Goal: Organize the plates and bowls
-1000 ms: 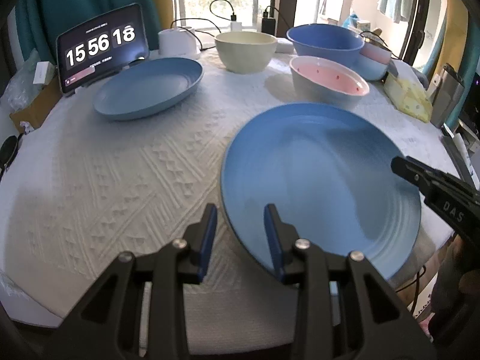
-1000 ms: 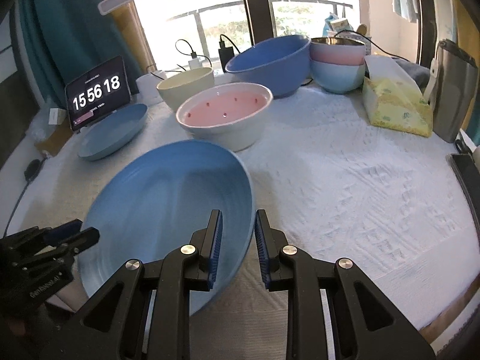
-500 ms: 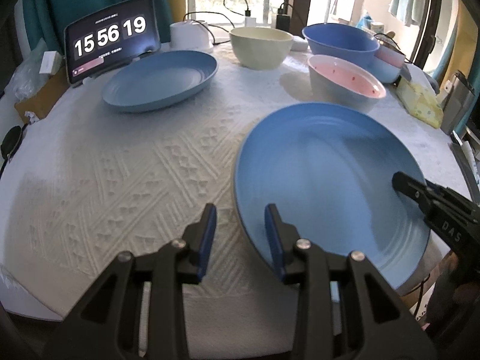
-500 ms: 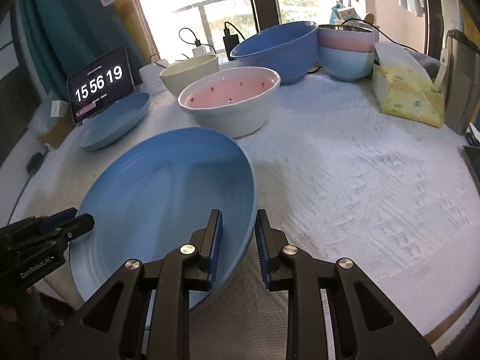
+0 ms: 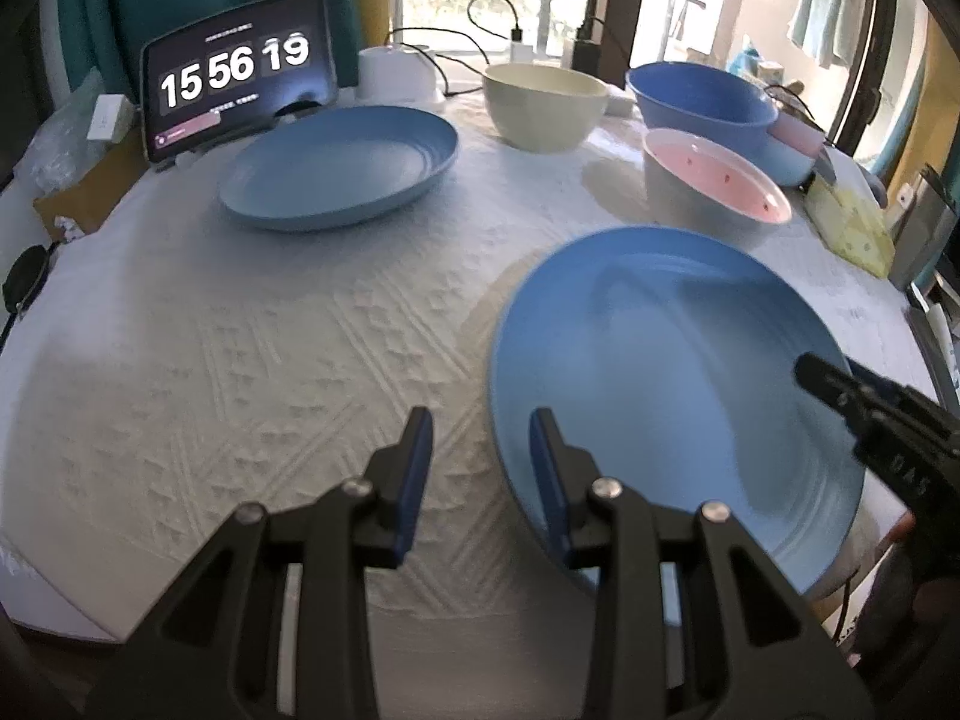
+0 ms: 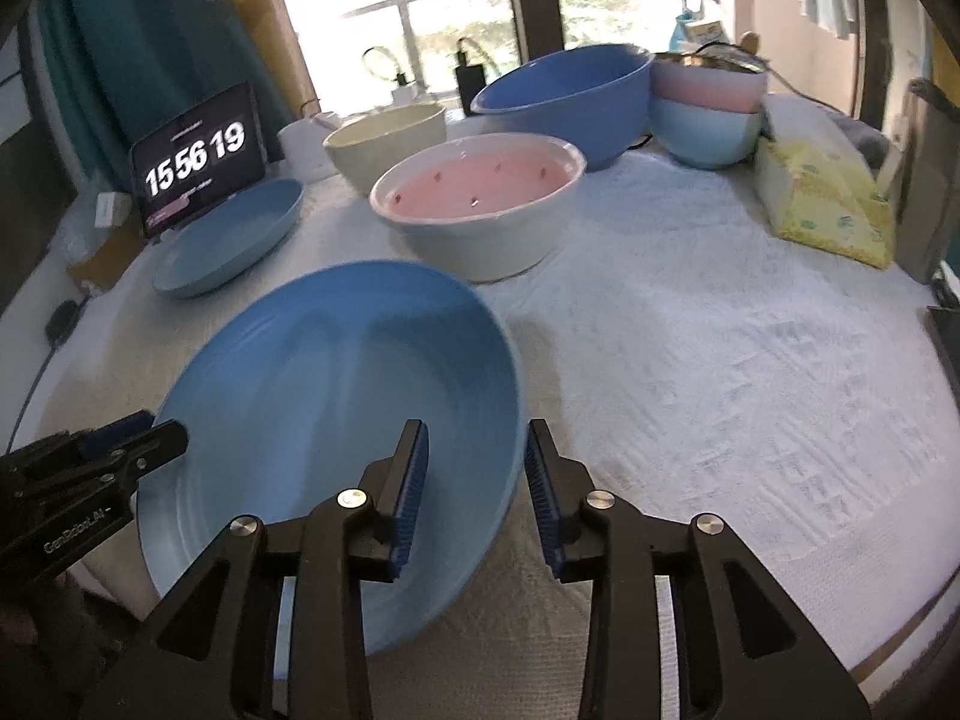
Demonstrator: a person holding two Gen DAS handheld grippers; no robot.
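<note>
At the table's near edge, my right claw (image 6: 474, 480) was opening off the big blue plate (image 6: 336, 420), rim between its jaws, freeing it; my left claw (image 5: 480, 468) stood apart, straddling the opposite rim.

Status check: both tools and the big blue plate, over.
Right tool opening, rim of the big blue plate between its pads. Left tool open at the opposite rim. Pink bowl just behind.
</note>
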